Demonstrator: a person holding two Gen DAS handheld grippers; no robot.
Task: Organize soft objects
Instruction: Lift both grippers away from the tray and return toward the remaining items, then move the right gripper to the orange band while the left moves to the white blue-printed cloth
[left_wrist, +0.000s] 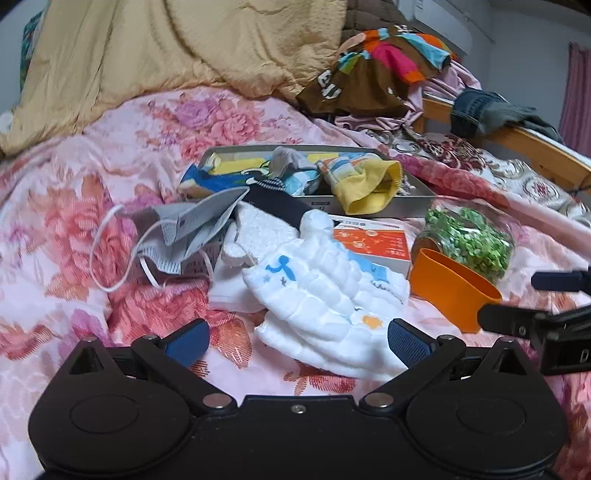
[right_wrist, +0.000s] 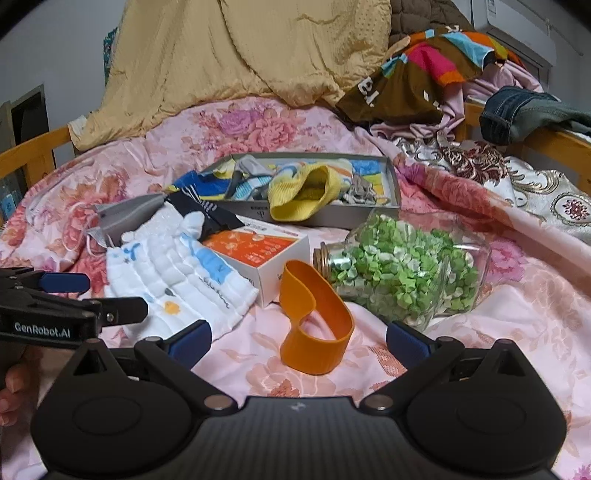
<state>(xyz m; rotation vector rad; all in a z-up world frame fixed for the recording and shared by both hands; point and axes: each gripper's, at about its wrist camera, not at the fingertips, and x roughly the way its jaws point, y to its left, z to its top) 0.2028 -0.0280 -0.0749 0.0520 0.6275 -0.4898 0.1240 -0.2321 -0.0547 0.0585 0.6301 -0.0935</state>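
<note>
A white quilted cloth (left_wrist: 325, 295) with blue and orange prints lies on the floral bedspread. Its near edge sits between the fingers of my left gripper (left_wrist: 297, 341), which is open and holds nothing. Grey face masks (left_wrist: 192, 225) with white loops lie to its left. Behind it a grey tray (left_wrist: 417, 184) holds socks, with a yellow sock (left_wrist: 369, 188) hanging over the front rim. My right gripper (right_wrist: 298, 341) is open, and an orange band (right_wrist: 314, 332) stands on the bed just beyond its fingertips. The same white quilted cloth (right_wrist: 177, 273) lies to the band's left.
A glass jar of green paper stars (right_wrist: 399, 273) lies on its side to the right. An orange and white box (right_wrist: 258, 251) sits behind the cloth. A tan quilt (right_wrist: 240, 55) and piled clothes (right_wrist: 436, 74) fill the back. Wooden bed rails (right_wrist: 561, 144) border the mattress. A hand (right_wrist: 11, 384) shows at far left.
</note>
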